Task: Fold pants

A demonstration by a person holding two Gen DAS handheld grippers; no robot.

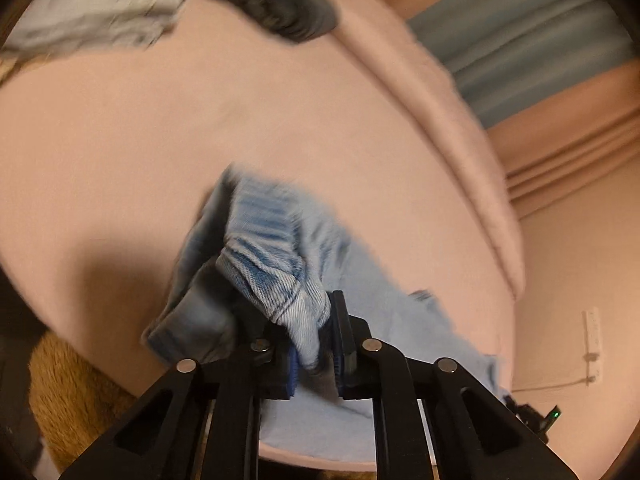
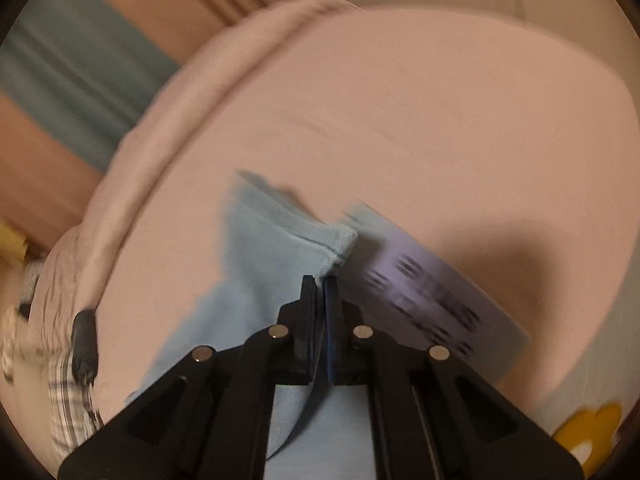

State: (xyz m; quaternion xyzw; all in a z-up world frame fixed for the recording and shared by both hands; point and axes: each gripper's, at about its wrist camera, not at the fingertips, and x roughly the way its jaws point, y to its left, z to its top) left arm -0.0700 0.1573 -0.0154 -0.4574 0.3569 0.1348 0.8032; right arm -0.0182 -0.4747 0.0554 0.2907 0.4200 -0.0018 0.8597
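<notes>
The light blue pants [image 1: 280, 240] hang bunched over a pink bed sheet [image 1: 200, 120]. My left gripper [image 1: 316, 356] is shut on a gathered edge of the pants, lifted off the bed. In the right wrist view, my right gripper [image 2: 320, 284] is shut on another edge of the pants [image 2: 272, 248], beside a pale printed label or panel [image 2: 432, 292]. The rest of the pants trails below both grippers. Both views are motion-blurred.
A dark item [image 1: 280, 4] and a plaid cloth [image 1: 100, 4] lie at the far side of the bed; they also show in the right wrist view [image 2: 80, 360]. A blue and tan curtain [image 1: 520, 40] hangs behind. A brown furry rug [image 1: 72, 400] lies below the bed edge.
</notes>
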